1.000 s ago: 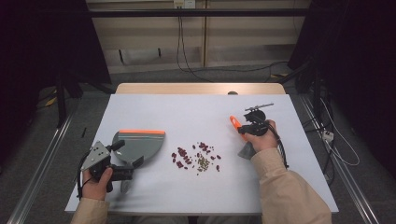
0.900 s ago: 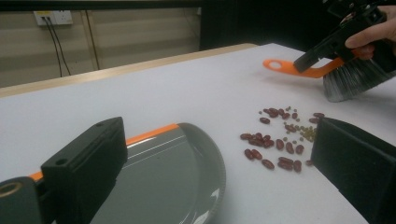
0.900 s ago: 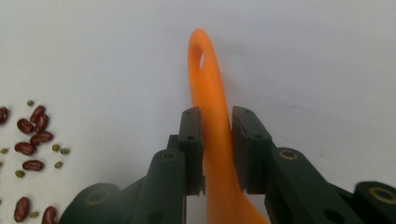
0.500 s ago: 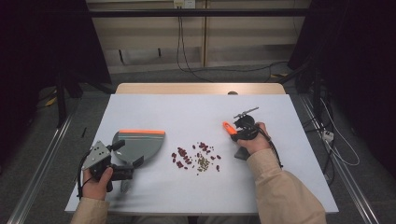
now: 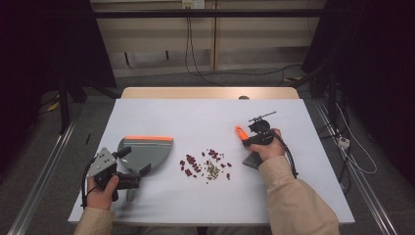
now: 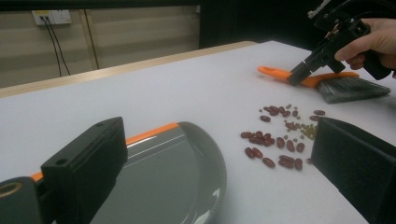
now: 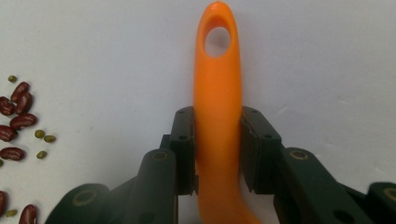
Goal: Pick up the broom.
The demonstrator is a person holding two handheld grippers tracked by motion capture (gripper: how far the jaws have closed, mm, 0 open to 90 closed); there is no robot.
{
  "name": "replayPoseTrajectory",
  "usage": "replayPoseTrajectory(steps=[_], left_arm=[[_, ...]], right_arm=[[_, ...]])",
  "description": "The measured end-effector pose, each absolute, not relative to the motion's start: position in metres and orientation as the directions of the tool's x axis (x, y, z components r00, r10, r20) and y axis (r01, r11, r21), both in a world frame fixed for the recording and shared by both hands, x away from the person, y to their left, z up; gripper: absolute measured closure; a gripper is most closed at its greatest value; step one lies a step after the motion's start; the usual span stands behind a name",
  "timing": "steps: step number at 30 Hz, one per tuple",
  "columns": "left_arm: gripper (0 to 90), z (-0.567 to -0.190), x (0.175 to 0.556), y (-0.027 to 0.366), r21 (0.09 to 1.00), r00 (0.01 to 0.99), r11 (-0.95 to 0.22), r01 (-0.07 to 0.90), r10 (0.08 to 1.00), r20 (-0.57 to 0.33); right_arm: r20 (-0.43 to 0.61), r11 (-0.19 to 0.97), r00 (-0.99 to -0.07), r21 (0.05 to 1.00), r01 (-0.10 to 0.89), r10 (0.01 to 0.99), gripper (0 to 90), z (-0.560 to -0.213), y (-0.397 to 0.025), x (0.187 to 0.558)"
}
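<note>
A grey dustpan with an orange front edge lies at the table's left. My left gripper is at its rounded rear, open, with the dustpan between its wide-spread jaws. A scatter of red and green beans lies mid-table, right of the pan. My right gripper is shut on the orange handle of a brush. The brush's grey bristles rest on the table just right of the beans. The left gripper view shows the right gripper over the bristles.
The white table top has free room behind the beans and along its front edge. A wooden strip runs along the far edge. Cables hang off the right side.
My right gripper has carried the brush a little left and nearer, closer to the beans. The left gripper and dustpan have not moved.
</note>
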State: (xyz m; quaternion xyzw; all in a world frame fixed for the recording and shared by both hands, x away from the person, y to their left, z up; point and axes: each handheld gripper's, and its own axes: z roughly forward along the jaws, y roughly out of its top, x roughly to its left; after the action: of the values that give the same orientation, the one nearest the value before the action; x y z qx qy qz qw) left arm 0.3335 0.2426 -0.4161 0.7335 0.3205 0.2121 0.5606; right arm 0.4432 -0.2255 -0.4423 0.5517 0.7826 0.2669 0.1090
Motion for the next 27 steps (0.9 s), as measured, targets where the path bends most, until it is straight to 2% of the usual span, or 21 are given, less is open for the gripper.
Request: replayPoseTrajectory(steps=[7, 12, 14, 17, 27], left_arm=[[3.4, -0.416, 0.334, 0.243, 0.958, 0.702, -0.168, 0.23, 0.711, -0.044], [3.4, -0.416, 0.334, 0.243, 0.957, 0.7, -0.169, 0.235, 0.713, -0.046], [3.4, -0.416, 0.334, 0.243, 0.957, 0.7, -0.169, 0.235, 0.713, -0.046], [3.4, -0.415, 0.333, 0.241, 0.958, 0.705, -0.16, 0.237, 0.707, -0.056], [3.4, -0.415, 0.333, 0.239, 0.958, 0.704, -0.166, 0.235, 0.708, -0.05]], right_arm=[[0.178, 0.194, -0.347, 0.564, 0.803, 0.921, 69.2, -0.442, -0.23, 0.444], [0.232, 0.127, -0.337, 0.621, 0.773, 0.912, 71.0, -0.437, -0.237, 0.44], [0.328, 0.054, -0.337, 0.642, 0.765, 0.882, 74.0, -0.434, -0.243, 0.438], [0.262, 0.094, -0.348, 0.663, 0.743, 0.9, 74.2, -0.427, -0.242, 0.435], [0.248, 0.117, -0.386, 0.691, 0.713, 0.889, 76.0, -0.411, -0.238, 0.43]])
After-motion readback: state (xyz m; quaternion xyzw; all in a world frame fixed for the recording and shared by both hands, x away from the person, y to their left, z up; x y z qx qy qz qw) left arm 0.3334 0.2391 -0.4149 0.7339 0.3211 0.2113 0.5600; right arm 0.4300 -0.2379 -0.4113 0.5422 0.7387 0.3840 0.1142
